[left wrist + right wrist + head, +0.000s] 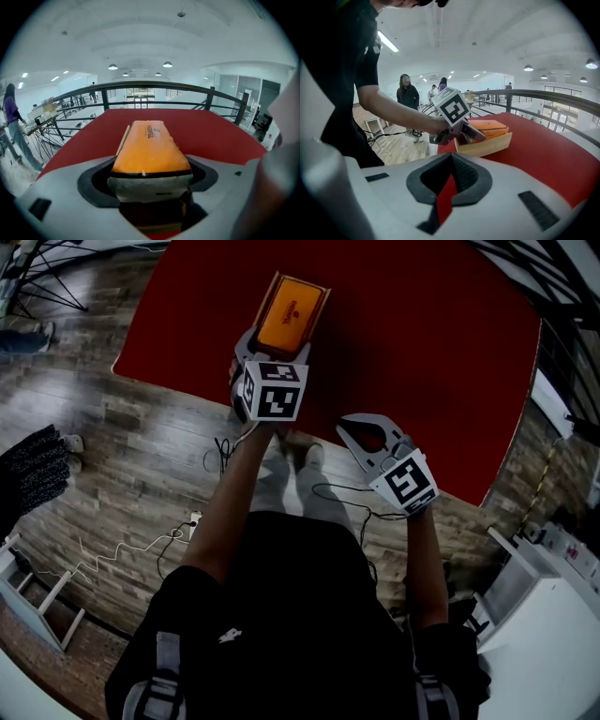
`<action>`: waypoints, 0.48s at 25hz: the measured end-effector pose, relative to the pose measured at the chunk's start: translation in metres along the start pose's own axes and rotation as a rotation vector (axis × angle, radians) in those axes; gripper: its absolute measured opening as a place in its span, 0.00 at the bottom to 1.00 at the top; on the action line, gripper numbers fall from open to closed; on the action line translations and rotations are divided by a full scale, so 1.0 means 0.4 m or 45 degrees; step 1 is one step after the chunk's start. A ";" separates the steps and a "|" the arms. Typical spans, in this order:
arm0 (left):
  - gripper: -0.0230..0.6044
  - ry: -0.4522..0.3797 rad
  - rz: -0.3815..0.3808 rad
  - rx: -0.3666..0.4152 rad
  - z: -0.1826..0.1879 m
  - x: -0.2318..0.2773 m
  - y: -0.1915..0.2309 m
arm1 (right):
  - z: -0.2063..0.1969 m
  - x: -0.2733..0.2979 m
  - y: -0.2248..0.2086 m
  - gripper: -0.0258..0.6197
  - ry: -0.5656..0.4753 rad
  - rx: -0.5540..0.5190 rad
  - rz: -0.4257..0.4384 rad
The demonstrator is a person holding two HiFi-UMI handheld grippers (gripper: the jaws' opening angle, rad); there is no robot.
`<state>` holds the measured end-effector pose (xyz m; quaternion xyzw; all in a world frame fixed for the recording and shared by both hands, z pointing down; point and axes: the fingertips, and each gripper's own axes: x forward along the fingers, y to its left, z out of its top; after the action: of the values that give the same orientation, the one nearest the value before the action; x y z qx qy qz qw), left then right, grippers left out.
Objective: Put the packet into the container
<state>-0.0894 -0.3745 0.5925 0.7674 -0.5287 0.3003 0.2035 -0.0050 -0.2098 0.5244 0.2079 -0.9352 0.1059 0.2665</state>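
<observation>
Orange packet point(149, 149) apparently clamped in left tongs point(150, 188); right tongs point(449, 180) closed, empty.

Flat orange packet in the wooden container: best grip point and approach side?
Near short end of the flat orange packet, jaws across its width, coming in lengthwise from that end. The shallow wooden container walls off its long sides. The left gripper grips there.

The right gripper point(451, 159) has its fingers pressed together, empty, over the red counter point(548, 159). Beyond it, the left gripper point(472, 132), marker cube on top, grips the near end of an orange rectangular packet point(490, 126) resting in a light wooden container point(487, 146).
</observation>
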 end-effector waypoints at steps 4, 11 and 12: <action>0.72 0.033 -0.053 -0.013 -0.002 0.001 -0.021 | -0.006 -0.003 0.009 0.07 -0.001 0.005 0.018; 0.84 -0.036 -0.123 -0.064 0.002 -0.040 -0.010 | 0.011 0.003 0.015 0.07 -0.020 0.007 0.027; 0.84 -0.049 -0.134 -0.070 0.005 -0.053 -0.007 | 0.014 0.002 0.010 0.07 -0.032 0.017 0.020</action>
<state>-0.0917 -0.3601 0.5768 0.7939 -0.4993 0.2598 0.2300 -0.0099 -0.2080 0.5197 0.2036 -0.9393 0.1116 0.2524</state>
